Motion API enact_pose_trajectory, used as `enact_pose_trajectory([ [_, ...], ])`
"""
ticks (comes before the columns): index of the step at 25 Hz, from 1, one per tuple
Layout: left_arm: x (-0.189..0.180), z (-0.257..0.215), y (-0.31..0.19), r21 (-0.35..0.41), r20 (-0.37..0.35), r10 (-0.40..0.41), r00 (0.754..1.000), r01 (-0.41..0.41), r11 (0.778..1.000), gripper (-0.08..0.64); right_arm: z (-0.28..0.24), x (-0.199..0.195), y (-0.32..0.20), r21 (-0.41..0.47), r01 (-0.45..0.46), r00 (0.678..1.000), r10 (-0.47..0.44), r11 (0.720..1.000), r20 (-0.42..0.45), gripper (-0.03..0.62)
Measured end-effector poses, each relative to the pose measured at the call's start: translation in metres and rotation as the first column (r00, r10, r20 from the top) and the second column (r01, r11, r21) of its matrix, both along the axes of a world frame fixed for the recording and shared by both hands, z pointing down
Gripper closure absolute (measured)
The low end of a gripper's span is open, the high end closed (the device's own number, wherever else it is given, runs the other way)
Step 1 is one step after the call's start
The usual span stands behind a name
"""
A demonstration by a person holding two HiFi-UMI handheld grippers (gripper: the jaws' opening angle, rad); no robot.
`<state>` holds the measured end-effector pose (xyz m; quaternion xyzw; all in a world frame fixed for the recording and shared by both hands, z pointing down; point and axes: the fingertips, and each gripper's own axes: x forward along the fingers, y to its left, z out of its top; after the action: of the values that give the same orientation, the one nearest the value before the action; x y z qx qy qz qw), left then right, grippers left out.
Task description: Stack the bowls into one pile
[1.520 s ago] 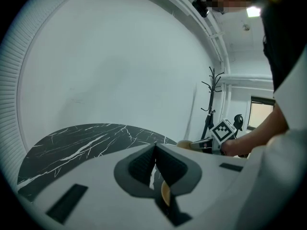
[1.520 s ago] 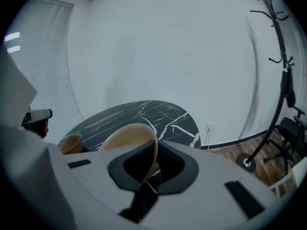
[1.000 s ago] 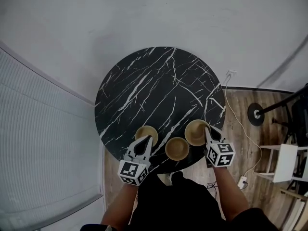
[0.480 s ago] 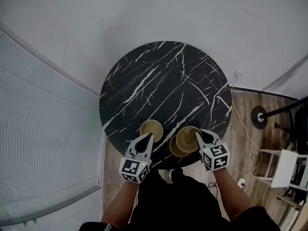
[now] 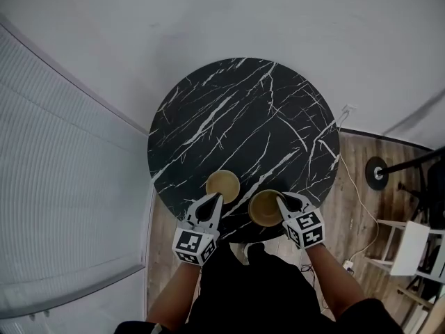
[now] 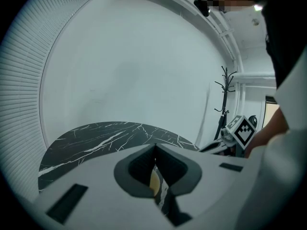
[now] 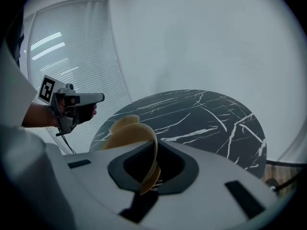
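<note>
At the near edge of the round black marble counter (image 5: 243, 117), the right hand-held gripper (image 5: 285, 202) pinches the rim of a tan bowl (image 5: 263, 209). Its jaws are closed on the thin wall, so the bowl juts up and to the left of them at a tilt. What lies under that bowl is hidden, so I cannot tell whether it rests on anything or hangs clear. A second bowl (image 5: 222, 186) sits upright on the counter just to its left, apart from it. The left hand-held gripper (image 5: 214, 202) hovers just short of that second bowl, its jaws pressed together with nothing between them.

Judged from this, the main risk is the grip itself: a narrow pinch on one side of the rim lets the bowl swing or slide out if the wrist turns fast. So close to the counter's edge, a slip could send it onto the wooden floor (image 5: 361, 186). Let go while tilted or off-centre, it may seat crooked, rock, or nudge the second bowl sideways
</note>
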<state>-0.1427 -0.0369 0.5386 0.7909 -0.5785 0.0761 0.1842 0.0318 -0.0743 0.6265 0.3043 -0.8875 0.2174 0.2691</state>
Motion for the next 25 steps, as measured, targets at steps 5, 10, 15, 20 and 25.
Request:
enact_pose_trajectory([
  [5,0.000,-0.001,0.002,-0.001,-0.001,-0.006,1.000,0.006,1.000,0.547,0.012,-0.003,0.004,-0.056,0.020,1.000,-0.020,0.998,-0.010,0.565],
  [10,-0.008,0.000,0.004,-0.002,0.000,-0.022,1.000,0.022,1.000,0.547,0.021,-0.007,0.009,-0.041,0.052,0.998,-0.054,0.998,-0.040,0.560],
  [15,-0.013,0.001,0.006,-0.004,-0.005,-0.036,0.999,0.036,0.999,0.548,0.024,-0.007,0.009,-0.018,0.048,0.998,-0.049,0.999,-0.043,0.551],
  [20,-0.011,0.001,0.006,-0.001,-0.007,-0.030,1.000,0.030,1.000,0.546,0.027,-0.010,0.008,0.004,0.057,0.997,-0.056,0.998,-0.062,0.503],
  [25,-0.011,-0.001,0.005,0.003,-0.004,-0.029,1.000,0.029,1.000,0.548,0.024,-0.012,0.008,0.011,0.058,0.996,-0.057,0.998,-0.061,0.466],
])
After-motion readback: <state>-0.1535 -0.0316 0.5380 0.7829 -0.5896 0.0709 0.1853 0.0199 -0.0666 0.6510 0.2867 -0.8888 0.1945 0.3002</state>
